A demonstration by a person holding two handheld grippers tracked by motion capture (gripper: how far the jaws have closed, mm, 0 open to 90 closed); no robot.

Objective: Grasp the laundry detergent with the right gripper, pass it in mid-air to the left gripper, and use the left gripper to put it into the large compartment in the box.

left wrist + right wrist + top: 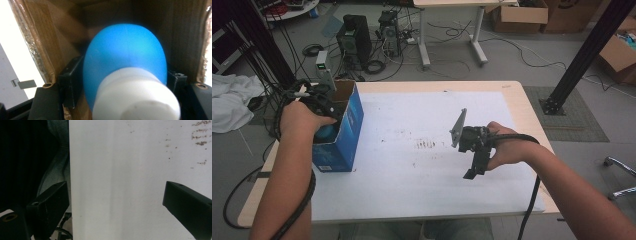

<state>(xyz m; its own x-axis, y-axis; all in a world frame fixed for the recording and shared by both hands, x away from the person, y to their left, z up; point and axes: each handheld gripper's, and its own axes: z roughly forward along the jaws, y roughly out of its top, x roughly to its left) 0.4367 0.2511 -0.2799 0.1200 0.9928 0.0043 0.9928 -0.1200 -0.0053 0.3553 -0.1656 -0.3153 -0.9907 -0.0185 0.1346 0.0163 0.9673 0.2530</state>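
Note:
A blue rubber bulb [125,55] with a white cap [136,97] sits between the jaws of my left gripper [122,77], inside an open blue cardboard box [343,135]. Both black pads [73,82] lie against the bulb's sides. In the high view the left hand reaches down into the box's open top, and a bit of the bulb [327,133] shows under it. My right gripper [474,167] is held over the right part of the white sheet, pointing down and toward the person. Its jaws [116,200] stand wide apart with nothing between them.
The box stands at the left edge of the white sheet [412,180] covering the wooden table [522,115]. Small brown marks [426,145] dot the sheet's middle. Beyond the table are computer towers [354,37], cables, another desk and cardboard boxes [519,15].

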